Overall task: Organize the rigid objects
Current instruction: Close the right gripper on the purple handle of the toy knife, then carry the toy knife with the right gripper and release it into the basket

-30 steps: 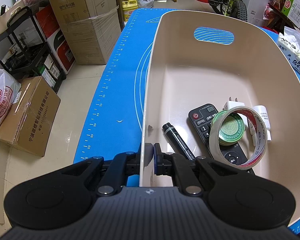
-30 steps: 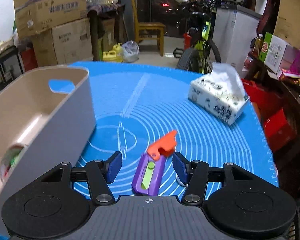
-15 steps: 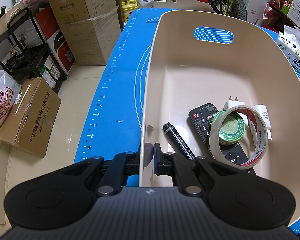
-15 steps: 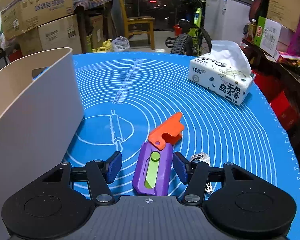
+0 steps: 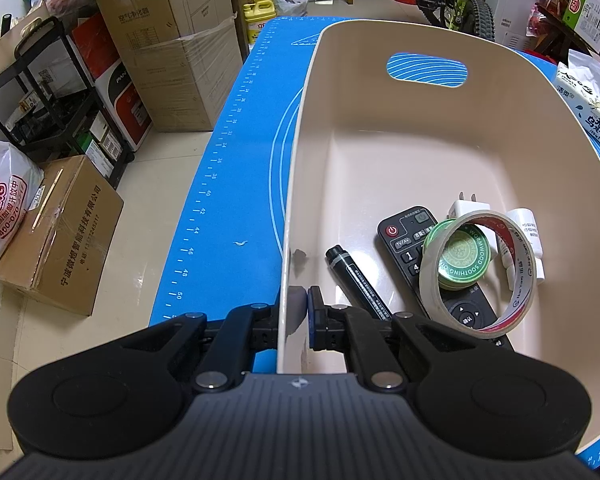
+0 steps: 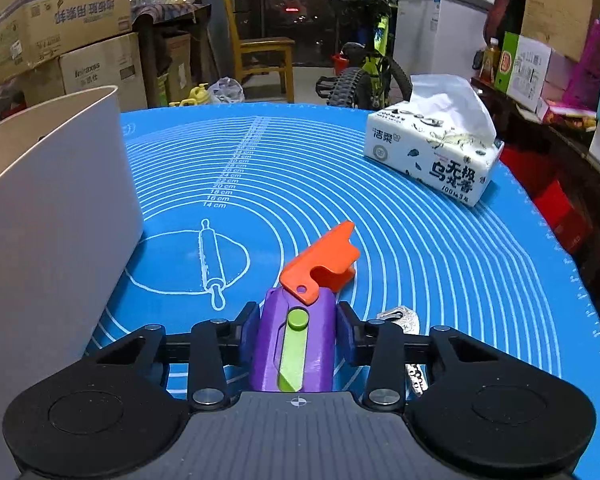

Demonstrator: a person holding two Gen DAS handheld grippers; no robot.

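Toy knife (image 6: 296, 340) seen low centre, between closing right gripper (image 6: 297, 330) pads; bin (image 5: 380, 152) wall clamped by left gripper (image 5: 296, 312).

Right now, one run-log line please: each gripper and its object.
left gripper: shut on beige plastic bin wall | right gripper: closing around purple toy knife with orange blade on blue mat

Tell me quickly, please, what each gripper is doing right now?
Left gripper: shut on the bin wall.
Right gripper: closing, pads against the purple toy.
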